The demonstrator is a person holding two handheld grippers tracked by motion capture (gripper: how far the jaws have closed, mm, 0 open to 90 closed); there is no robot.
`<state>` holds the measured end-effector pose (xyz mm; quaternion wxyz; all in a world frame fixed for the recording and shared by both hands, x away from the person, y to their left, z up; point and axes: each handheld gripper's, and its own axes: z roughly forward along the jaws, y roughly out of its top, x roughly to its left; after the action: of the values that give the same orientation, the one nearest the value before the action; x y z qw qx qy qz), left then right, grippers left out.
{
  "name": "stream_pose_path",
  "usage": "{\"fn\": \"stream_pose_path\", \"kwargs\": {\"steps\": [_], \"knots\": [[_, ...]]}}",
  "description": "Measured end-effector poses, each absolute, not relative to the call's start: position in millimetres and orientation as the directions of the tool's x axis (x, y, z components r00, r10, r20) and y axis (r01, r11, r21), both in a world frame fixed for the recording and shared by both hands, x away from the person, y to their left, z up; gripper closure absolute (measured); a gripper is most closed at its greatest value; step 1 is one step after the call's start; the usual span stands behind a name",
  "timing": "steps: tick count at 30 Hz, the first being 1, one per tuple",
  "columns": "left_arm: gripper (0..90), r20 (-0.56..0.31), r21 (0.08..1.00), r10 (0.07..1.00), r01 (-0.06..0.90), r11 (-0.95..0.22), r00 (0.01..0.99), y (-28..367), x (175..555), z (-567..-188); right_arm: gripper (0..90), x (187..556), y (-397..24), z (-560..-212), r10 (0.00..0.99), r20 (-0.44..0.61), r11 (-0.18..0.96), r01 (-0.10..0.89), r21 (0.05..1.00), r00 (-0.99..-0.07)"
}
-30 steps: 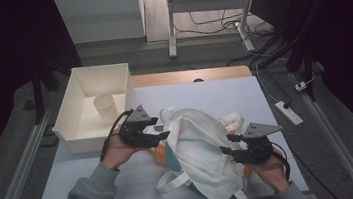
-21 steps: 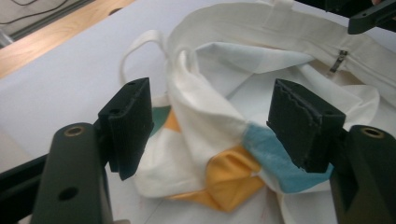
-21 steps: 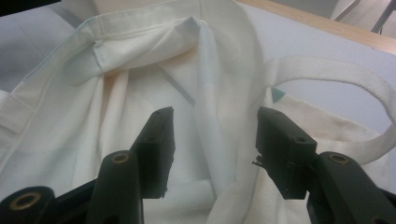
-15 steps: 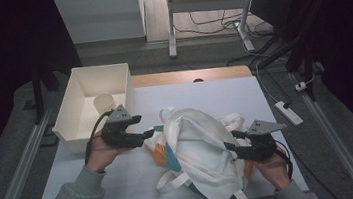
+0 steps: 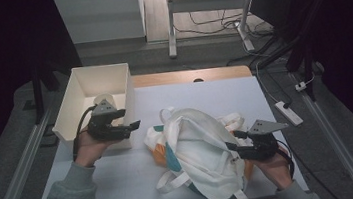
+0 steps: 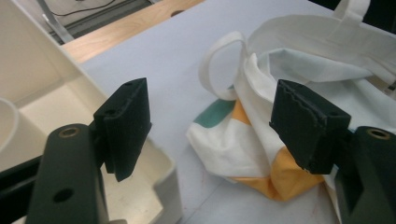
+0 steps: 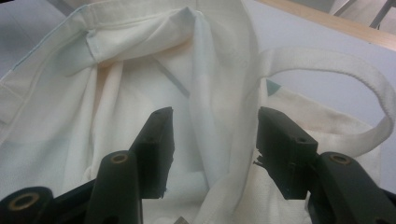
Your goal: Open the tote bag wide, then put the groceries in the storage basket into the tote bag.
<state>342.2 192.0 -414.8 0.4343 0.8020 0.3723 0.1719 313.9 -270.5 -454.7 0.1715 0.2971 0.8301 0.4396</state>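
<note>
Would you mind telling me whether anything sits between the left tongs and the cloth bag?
Nothing visible does: the left tongs stand open beside the white bin, with bare table between them and the cloth bag.

No readable text, label, brand or number appears anywhere. The white cloth bag (image 5: pixel 197 147) shows teal and orange patches, possibly a print, too blurred to read

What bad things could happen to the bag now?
The left gripper has just been opening its jaws, with nothing between them, and sits beside the white bin, so the tote bag may slump shut. The right gripper has bag fabric between its jaws, but the pads look apart from it, so the cloth could slip out. A loose handle loop near that gripper might snag a jaw.
</note>
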Motion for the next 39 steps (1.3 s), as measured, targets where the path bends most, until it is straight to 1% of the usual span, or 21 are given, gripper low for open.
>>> {"fn": "stream_pose_path", "kwargs": {"steps": [6, 16, 24, 28, 34, 39], "knots": [[28.0, -0.024, 0.825, 0.783, 0.454, -0.335, 0.621, 204.2, 347.7, -407.7, 46.8, 314.1, -271.1, -456.2, 0.647, -0.02, 0.437, 0.349, 0.829, -0.762], [27.0, -0.008, 0.825, 0.83, 0.473, -0.309, 0.558, 218.8, 367.0, -399.9, 46.8, 312.6, -272.8, -454.5, 0.653, -0.026, 0.434, 0.346, 0.832, -0.757], [25.7, 0.001, 0.818, 0.853, 0.49, -0.301, 0.522, 226.6, 376.2, -400.6, 46.7, 311.4, -273.1, -454.6, 0.652, -0.027, 0.433, 0.343, 0.833, -0.758], [25.2, 0.019, 0.81, 0.874, 0.504, -0.298, 0.486, 234.1, 378.3, -401.7, 46.7, 310.0, -273.8, -454.9, 0.652, -0.026, 0.432, 0.344, 0.834, -0.757], [23.3, 0.001, 0.788, 0.906, 0.558, -0.262, 0.424, 249.1, 388.5, -411.7, 46.7, 309.1, -272.4, -455.8, 0.647, -0.029, 0.437, 0.339, 0.833, -0.762], [21.6, -0.017, 0.781, 0.912, 0.575, -0.244, 0.409, 255.5, 397.3, -418.9, 46.7, 308.7, -273.3, -457.1, 0.648, -0.025, 0.438, 0.346, 0.83, -0.761]]}}
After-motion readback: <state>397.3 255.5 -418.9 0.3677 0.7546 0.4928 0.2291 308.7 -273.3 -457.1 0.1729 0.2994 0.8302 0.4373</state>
